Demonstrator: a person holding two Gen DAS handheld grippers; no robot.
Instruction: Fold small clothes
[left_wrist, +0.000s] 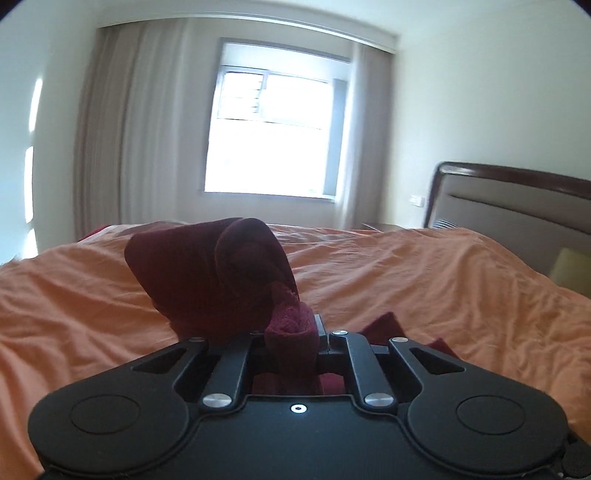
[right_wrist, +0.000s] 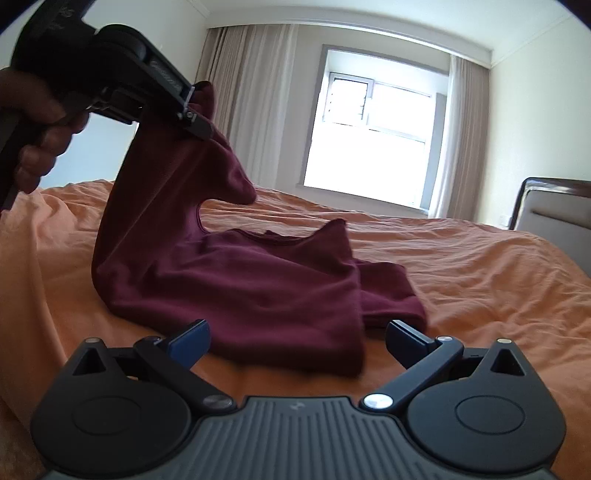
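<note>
Home bedroom. Bed (right_wrist: 480, 266) under rumpled orange sheet filled lower frame; padded, wood-rimmed headboard (right_wrist: 554, 206) at 3 o'clock. Curtained window (right_wrist: 369, 136) at 12 o'clock, pale plastered walls (left_wrist: 480, 110) at 1 o'clock.

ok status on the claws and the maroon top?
Left claw shut on maroon top, one end lifted off orange bedspread. Right claw open, empty, at near hem. Nothing in the way.

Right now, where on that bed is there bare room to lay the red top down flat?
Bare orange sheet runs from the maroon top toward the headboard, and also beyond it toward the window. It is crowded near the right gripper, open at the top's hem, and where the left gripper lifts a pinched shoulder.
</note>
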